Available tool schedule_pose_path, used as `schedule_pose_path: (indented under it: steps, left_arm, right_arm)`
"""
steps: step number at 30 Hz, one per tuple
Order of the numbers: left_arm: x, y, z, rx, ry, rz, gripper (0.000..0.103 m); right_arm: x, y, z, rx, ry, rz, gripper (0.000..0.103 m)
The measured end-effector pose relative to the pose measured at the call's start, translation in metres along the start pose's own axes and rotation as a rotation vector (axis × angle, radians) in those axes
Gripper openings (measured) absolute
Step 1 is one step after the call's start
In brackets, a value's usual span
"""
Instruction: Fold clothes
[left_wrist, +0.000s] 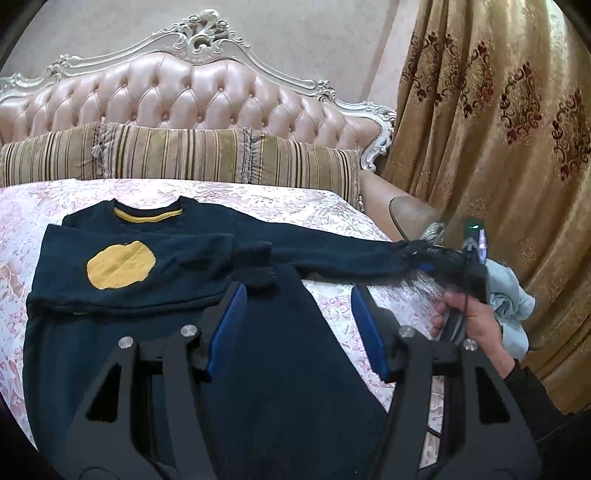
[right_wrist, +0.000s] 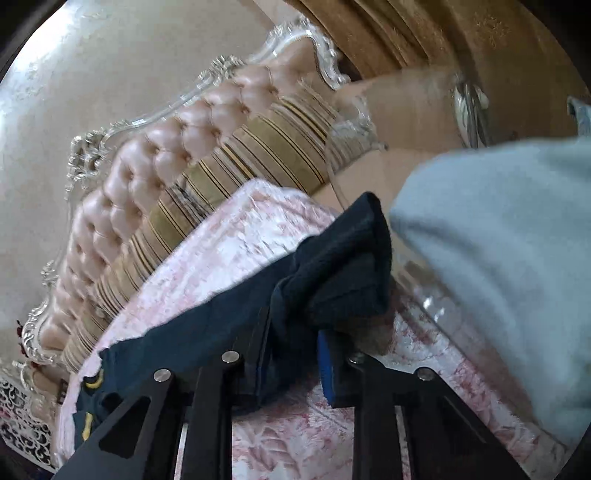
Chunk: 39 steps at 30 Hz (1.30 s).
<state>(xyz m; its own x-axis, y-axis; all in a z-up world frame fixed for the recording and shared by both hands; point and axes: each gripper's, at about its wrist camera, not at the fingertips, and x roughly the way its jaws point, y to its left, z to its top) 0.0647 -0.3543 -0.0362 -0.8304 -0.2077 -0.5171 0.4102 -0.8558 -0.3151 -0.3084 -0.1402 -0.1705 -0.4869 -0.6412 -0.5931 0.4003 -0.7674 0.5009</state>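
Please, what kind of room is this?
Most likely a bedroom. A dark blue sweater lies on a bed with a pink flowered bedspread, a tufted pink headboard and a long striped pillow. A gold curtain hangs beside it.

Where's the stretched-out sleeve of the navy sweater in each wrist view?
Left wrist: the sleeve runs from the sweater's body toward the right edge, its cuff in the right gripper held by a hand.
Right wrist: the sleeve is centre frame, bunched between the gripper's fingers.
Shared landmark: striped pillow against the pink headboard.
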Motion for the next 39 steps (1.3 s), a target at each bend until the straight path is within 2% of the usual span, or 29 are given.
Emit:
schedule_pose_path:
  steps: [5, 11, 17, 22, 24, 27, 29, 30, 31, 33, 37, 39]
  left_arm:
    - [-0.007, 0.016, -0.003, -0.029, -0.011, 0.011, 0.062]
    - [-0.032, 0.05, -0.007, -0.102, -0.043, 0.038, 0.062]
    - [-0.067, 0.087, -0.016, -0.151, -0.073, 0.081, 0.062]
    - [-0.086, 0.116, -0.026, -0.19, -0.087, 0.111, 0.062]
    - [-0.087, 0.125, -0.028, -0.204, -0.081, 0.12, 0.062]
    - [-0.081, 0.13, -0.027, -0.199, -0.068, 0.126, 0.062]
    - [-0.072, 0.131, -0.025, -0.181, -0.05, 0.133, 0.062]
    - [-0.065, 0.131, -0.023, -0.172, -0.037, 0.132, 0.062]
    - [-0.057, 0.13, -0.021, -0.163, -0.024, 0.131, 0.062]
    - [-0.037, 0.129, -0.015, -0.156, 0.0, 0.113, 0.062]
    - [-0.005, 0.128, -0.002, -0.184, 0.034, 0.028, 0.062]
    - [0.011, 0.133, 0.005, -0.241, 0.049, -0.014, 0.062]
  right_arm:
    - [-0.034, 0.046, 0.014, -0.127, -0.086, 0.044, 0.023]
    - [-0.046, 0.143, 0.01, -0.285, -0.051, 0.191, 0.023]
    - [-0.028, 0.242, -0.045, -0.424, 0.057, 0.313, 0.023]
    - [0.005, 0.285, -0.108, -0.51, 0.181, 0.34, 0.023]
    - [0.031, 0.3, -0.139, -0.573, 0.287, 0.329, 0.023]
    - [0.058, 0.3, -0.175, -0.655, 0.431, 0.289, 0.03]
    - [0.049, 0.294, -0.18, -0.676, 0.423, 0.322, 0.039]
    - [0.039, 0.287, -0.177, -0.681, 0.413, 0.349, 0.05]
    - [0.03, 0.281, -0.172, -0.686, 0.396, 0.353, 0.068]
    - [0.013, 0.268, -0.16, -0.7, 0.344, 0.343, 0.084]
    - [0.001, 0.247, -0.128, -0.732, 0.228, 0.27, 0.084]
    - [0.01, 0.238, -0.112, -0.733, 0.187, 0.227, 0.084]
